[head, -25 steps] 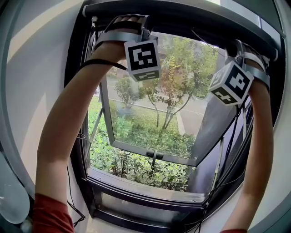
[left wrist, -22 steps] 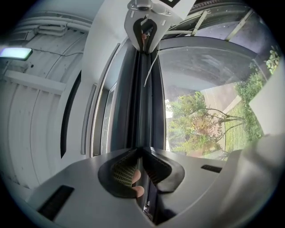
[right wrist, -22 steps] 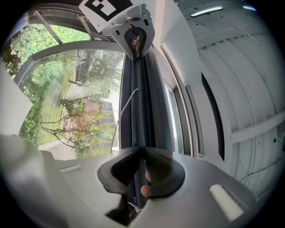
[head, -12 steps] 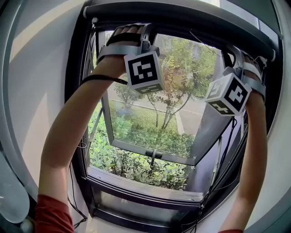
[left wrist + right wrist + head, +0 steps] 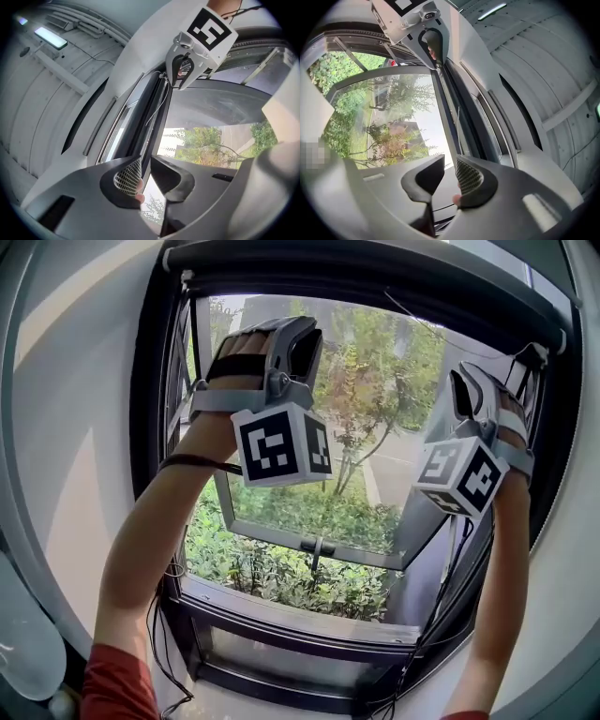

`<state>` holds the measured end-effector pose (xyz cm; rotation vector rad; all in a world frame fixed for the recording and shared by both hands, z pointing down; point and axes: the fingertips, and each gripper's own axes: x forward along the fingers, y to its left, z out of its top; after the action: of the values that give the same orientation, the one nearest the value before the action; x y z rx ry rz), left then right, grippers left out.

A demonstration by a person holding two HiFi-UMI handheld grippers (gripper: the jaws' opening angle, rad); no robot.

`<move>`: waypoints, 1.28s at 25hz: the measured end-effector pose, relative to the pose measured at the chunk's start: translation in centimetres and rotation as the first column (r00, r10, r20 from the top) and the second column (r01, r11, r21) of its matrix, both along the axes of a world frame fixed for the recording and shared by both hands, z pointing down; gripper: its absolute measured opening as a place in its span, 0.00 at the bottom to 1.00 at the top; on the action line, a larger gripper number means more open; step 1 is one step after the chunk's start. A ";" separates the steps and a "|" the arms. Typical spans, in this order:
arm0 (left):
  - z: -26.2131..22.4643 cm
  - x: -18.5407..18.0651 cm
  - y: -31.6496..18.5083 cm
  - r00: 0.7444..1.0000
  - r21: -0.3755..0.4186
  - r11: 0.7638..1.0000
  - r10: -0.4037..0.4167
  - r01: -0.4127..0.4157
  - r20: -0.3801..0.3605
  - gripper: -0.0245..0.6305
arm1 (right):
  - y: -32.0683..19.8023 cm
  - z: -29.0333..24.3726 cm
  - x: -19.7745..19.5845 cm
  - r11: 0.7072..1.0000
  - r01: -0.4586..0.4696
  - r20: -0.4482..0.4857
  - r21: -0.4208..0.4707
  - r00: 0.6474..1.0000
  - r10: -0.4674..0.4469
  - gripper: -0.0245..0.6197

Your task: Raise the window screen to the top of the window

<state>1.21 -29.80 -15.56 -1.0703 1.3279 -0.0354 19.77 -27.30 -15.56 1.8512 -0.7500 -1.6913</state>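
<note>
The left gripper's (image 5: 146,174) jaws stand slightly apart with nothing between them, and past the gap I see only the edge of the window frame (image 5: 150,427). The right gripper's (image 5: 449,177) jaws are parted too, and they hold nothing. Both grippers point upward in front of the open window, one toward each side. Just above them is the window screen (image 5: 375,279), its dark bar lying along the top of the frame. Beyond, the glass sash (image 5: 309,542) tilts outward toward green trees (image 5: 375,381).
</note>
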 end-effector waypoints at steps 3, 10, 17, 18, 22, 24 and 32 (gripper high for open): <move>1.8 -0.1 0.2 0.998 -0.017 0.998 0.053 -0.054 -0.024 0.11 | -0.1 1.8 0.8 0.998 0.056 0.051 -0.002 0.997 -0.056 0.16; 6.8 0.0 -0.9 0.984 -0.102 0.981 0.154 -0.162 -0.086 0.11 | -0.7 6.8 2.2 0.988 0.149 0.142 -0.028 0.979 -0.144 0.16; 12.6 -0.9 -2.6 0.945 -0.209 0.933 0.251 -0.294 -0.209 0.11 | -0.1 12.3 1.9 0.964 0.263 0.231 -0.045 0.941 -0.246 0.16; 13.7 -1.0 -2.9 0.939 -0.224 0.924 0.259 -0.308 -0.224 0.11 | 0.0 13.0 1.8 0.959 0.278 0.245 -0.044 0.934 -0.260 0.16; 19.0 -1.8 -4.3 0.915 -0.291 0.887 0.273 -0.359 -0.298 0.11 | 1.0 16.4 1.4 0.931 0.364 0.322 -0.039 0.886 -0.333 0.16; 21.9 -2.2 -4.9 0.894 -0.331 0.856 0.281 -0.398 -0.349 0.11 | 1.3 18.6 0.9 0.917 0.395 0.355 -0.053 0.866 -0.352 0.16; 33.7 -2.9 -4.7 0.850 -0.455 0.754 0.256 -0.474 -0.460 0.11 | 1.8 29.5 -0.6 0.850 0.515 0.528 -0.113 0.756 -0.388 0.16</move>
<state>-1.69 -34.46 18.13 -1.9159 1.4519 0.0934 19.18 -25.48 13.93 2.0348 -1.6710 -1.2836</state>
